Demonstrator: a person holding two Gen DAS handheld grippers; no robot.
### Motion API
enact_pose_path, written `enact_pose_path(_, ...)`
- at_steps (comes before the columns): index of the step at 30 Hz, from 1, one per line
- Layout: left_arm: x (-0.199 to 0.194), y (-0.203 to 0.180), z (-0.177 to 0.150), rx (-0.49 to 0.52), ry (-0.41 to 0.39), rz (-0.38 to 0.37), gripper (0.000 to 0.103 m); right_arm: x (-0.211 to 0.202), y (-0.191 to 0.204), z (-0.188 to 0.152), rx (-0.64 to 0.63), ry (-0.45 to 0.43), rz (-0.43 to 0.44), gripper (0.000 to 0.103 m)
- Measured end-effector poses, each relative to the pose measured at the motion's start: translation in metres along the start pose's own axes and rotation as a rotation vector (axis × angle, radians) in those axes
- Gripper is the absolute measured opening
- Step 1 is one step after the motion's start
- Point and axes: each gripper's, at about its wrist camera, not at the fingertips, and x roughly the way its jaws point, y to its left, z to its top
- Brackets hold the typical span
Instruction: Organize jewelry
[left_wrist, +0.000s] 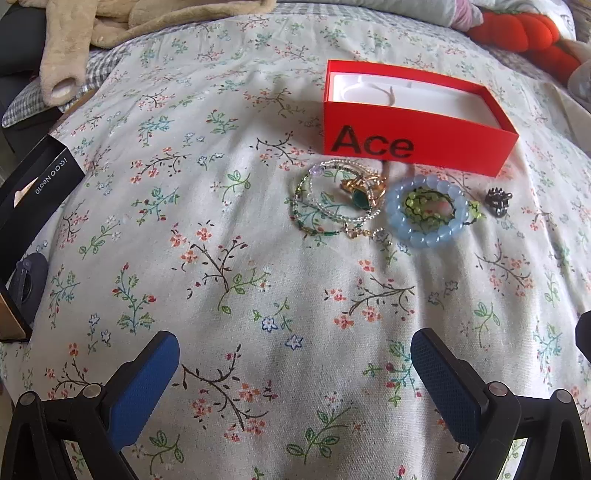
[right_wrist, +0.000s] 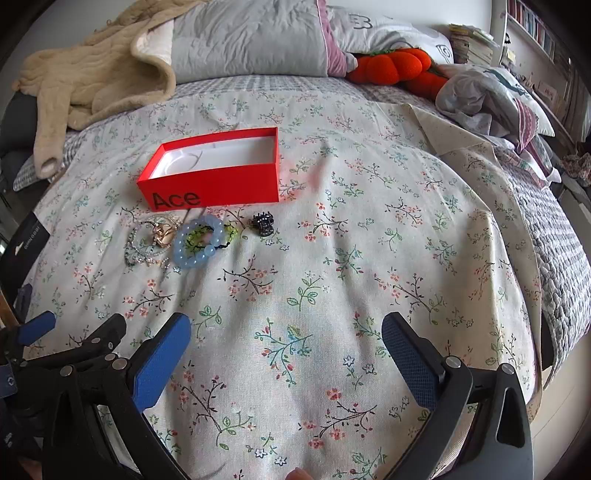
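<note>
An open red box (left_wrist: 413, 146) marked "Ace", white inside, sits on the floral bedspread; it also shows in the right wrist view (right_wrist: 218, 184). In front of it lie thin beaded bracelets (left_wrist: 325, 206), a gold piece with a green stone (left_wrist: 360, 192), a blue bead bracelet (left_wrist: 424, 210) around a green bead bracelet (left_wrist: 424, 205), and a small dark hair claw (left_wrist: 498, 201). The right wrist view shows the blue bracelet (right_wrist: 197, 242) and the claw (right_wrist: 263, 223). My left gripper (left_wrist: 295, 354) is open and empty, short of the jewelry. My right gripper (right_wrist: 286, 334) is open and empty, to the right.
A black phone box (left_wrist: 33, 199) stands at the bed's left edge. A beige plush blanket (right_wrist: 99, 74), pillows (right_wrist: 251, 37) and an orange plush toy (right_wrist: 391, 66) lie at the back. Crumpled bedding (right_wrist: 491, 96) is at the right. The left gripper's fingers (right_wrist: 35, 326) show in the right wrist view.
</note>
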Motion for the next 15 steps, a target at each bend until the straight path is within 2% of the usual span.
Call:
enact_pose_path(8, 0.0005, 0.0000, -0.0018, -0.003, 0.037, -0.002, 0.103, -0.0026, 0.0009, -0.0011, -0.002, -0.002, -0.002, 0.103)
enact_pose_path(15, 0.0000, -0.0011, -0.0023, 0.000, 0.035, 0.000, 0.103, -0.0030, 0.0030, -0.0011, -0.007, -0.001, -0.006, 0.103)
